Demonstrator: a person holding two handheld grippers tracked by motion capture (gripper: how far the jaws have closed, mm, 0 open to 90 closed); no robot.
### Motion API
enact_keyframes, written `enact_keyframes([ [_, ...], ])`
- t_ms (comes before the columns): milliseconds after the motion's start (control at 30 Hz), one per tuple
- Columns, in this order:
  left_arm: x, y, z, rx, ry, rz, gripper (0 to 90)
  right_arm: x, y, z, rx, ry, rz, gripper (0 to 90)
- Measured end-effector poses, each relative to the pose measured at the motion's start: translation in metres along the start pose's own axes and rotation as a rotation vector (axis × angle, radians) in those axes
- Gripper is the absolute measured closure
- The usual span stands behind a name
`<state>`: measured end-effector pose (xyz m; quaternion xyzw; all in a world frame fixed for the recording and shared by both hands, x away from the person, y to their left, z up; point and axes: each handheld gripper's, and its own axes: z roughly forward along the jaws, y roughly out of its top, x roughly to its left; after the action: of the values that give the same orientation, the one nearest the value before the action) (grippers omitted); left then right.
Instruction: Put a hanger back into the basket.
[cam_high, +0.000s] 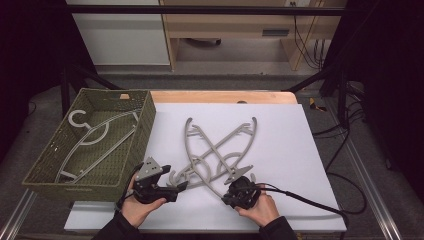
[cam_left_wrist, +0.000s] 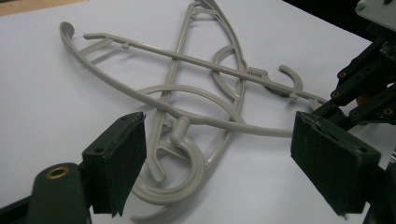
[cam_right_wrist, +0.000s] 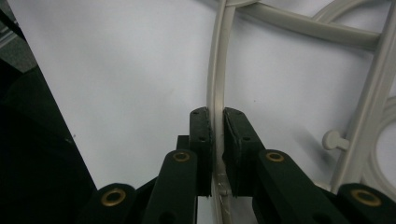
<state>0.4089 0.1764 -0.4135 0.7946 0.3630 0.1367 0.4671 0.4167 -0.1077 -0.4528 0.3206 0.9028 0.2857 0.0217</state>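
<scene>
Right hand-held gripper (cam_right_wrist: 216, 133) clamps the grey hanger's (cam_right_wrist: 215, 70) arm between its jaws.

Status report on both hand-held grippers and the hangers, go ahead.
Right hand-held gripper shut on a grey plastic hanger. Left hand-held gripper open, near its hook. Second grey hanger lies crossed with it.

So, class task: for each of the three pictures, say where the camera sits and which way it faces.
High view: above the person's side, looking forward and down on the table; both hands, left gripper, right gripper.
Left gripper view: rides the left gripper, looking between open jaws at crossed hangers.
Right gripper view: rides the right gripper, shut on a hanger arm.
Shared: all show the hangers on the white sheet.
</scene>
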Motion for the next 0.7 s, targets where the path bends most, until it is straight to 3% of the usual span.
enact_keyframes([
  [133,-0.006,0.001,0.007,0.011,0.000,-0.020,18.4,0.001,0.000,0.002,-0.019,0.010,0.032,81.3],
  [233,-0.011,0.003,0.017,0.028,0.007,-0.026,19.4,0.001,0.001,-0.005,-0.057,-0.002,0.023,71.7],
  [333,-0.014,0.005,0.030,0.055,0.019,-0.040,20.3,-0.002,0.002,-0.023,-0.111,-0.046,0.009,65.7],
  [467,-0.020,0.006,0.047,0.085,0.031,-0.036,21.3,-0.014,0.002,-0.039,-0.147,-0.120,0.030,61.1],
  [567,-0.021,0.004,0.054,0.096,0.033,-0.040,21.4,-0.026,0.002,-0.039,-0.134,-0.171,0.054,60.4],
  [700,-0.021,0.001,0.055,0.093,0.041,-0.037,22.3,-0.035,0.003,-0.025,-0.086,-0.183,0.099,61.0],
])
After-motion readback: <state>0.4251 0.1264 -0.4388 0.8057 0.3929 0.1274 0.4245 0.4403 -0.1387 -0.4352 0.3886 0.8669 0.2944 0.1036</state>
